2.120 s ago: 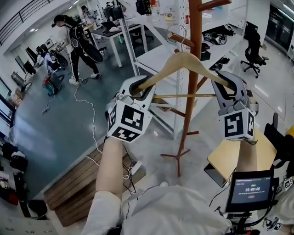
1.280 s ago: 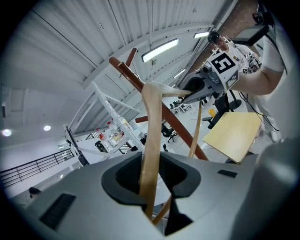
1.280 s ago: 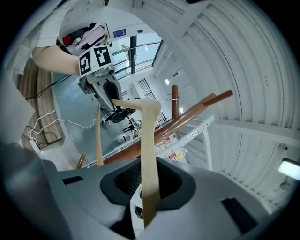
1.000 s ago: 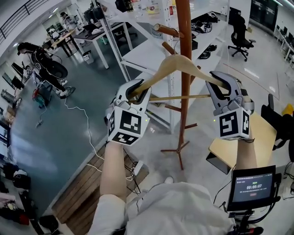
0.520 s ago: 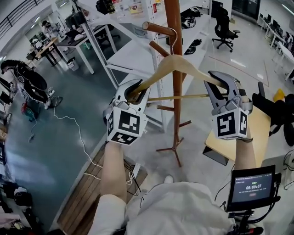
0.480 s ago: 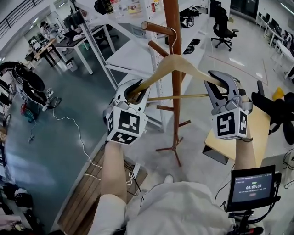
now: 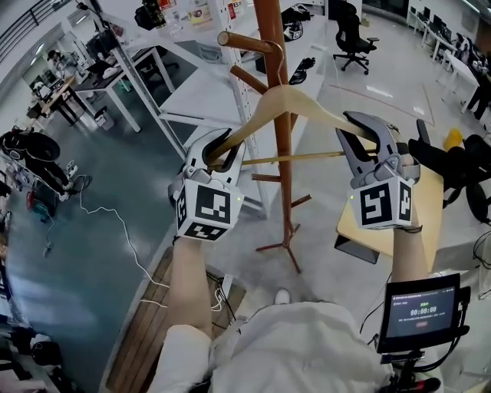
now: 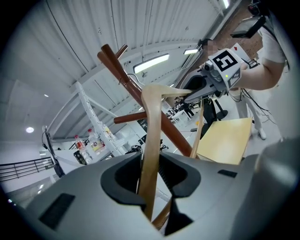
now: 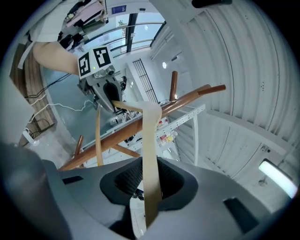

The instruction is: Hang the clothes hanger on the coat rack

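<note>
A pale wooden clothes hanger (image 7: 311, 107) is held level in the air by its two ends. My left gripper (image 7: 217, 157) is shut on its left arm (image 8: 151, 140) and my right gripper (image 7: 359, 146) is shut on its right arm (image 9: 150, 154). The brown wooden coat rack (image 7: 282, 153) stands just behind the hanger, its pole crossing behind the hanger's peak. An upper peg (image 7: 244, 41) sticks out to the left above the hanger. The hanger's wire hook is hard to make out against the pole. Each gripper view shows the other gripper at the hanger's far end.
A yellow-topped table (image 7: 433, 219) stands at the right, with a small screen (image 7: 418, 311) below it. A white shelving frame and tables (image 7: 192, 84) are behind the rack. A wooden pallet (image 7: 146, 338) and a cable (image 7: 115, 230) lie on the floor at left. An office chair (image 7: 349, 23) stands far back.
Both grippers and the hanger have come closer to the coat rack. The pole, earlier right of the hanger's peak, now stands behind it. Both grips are unchanged.
</note>
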Demonstrator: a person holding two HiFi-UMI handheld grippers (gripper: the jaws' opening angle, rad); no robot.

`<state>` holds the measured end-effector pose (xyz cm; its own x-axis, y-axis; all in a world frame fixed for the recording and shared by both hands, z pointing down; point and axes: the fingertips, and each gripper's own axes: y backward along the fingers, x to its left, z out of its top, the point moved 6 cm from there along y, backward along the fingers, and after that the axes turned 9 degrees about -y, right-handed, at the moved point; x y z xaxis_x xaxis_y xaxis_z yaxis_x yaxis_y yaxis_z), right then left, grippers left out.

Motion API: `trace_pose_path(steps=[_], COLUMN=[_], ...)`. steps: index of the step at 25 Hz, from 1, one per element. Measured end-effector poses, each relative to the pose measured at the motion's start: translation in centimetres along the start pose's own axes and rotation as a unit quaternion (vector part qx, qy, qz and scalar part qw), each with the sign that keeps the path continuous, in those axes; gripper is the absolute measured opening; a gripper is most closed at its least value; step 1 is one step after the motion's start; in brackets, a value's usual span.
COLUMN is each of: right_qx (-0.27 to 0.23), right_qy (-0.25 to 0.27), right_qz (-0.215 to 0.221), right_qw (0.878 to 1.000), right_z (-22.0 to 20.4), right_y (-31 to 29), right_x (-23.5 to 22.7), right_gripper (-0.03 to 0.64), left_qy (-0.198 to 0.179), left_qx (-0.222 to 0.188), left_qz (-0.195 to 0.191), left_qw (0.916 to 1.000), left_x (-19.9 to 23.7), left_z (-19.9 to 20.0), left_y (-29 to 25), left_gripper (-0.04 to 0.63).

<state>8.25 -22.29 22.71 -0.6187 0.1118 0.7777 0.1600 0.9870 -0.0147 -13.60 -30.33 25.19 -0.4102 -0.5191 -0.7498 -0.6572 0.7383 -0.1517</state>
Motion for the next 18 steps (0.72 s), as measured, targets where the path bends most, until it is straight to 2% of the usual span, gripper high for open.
trace_pose_path(steps=[3,7,18], right_qx=[-0.023,-0.048,-0.116], right_qy=[-0.031,-0.039,-0.054], right_qz=[0.029,0.047,0.099], right_qw=[0.999,0.997,0.987], right_z=[0.5,1.2,3.2], right_y=[0.9,1.4,3.2], right_x=[-0.2,-0.5,-1.5], right_gripper=[0.083,0.092,0.115], left_qy=[-0.002,0.023,0.003], left_qx=[-0.005,-0.03,-0.032], left_qz=[0.001,0.002,0.043], left_qw=[1.0,0.9993,0.9986], left_x=[-0.1,0.3,0.9], left_z=[0.5,1.5,3.9], left_y=[0.6,1.9,5.2], left_gripper=[0.106,0.107,0.121])
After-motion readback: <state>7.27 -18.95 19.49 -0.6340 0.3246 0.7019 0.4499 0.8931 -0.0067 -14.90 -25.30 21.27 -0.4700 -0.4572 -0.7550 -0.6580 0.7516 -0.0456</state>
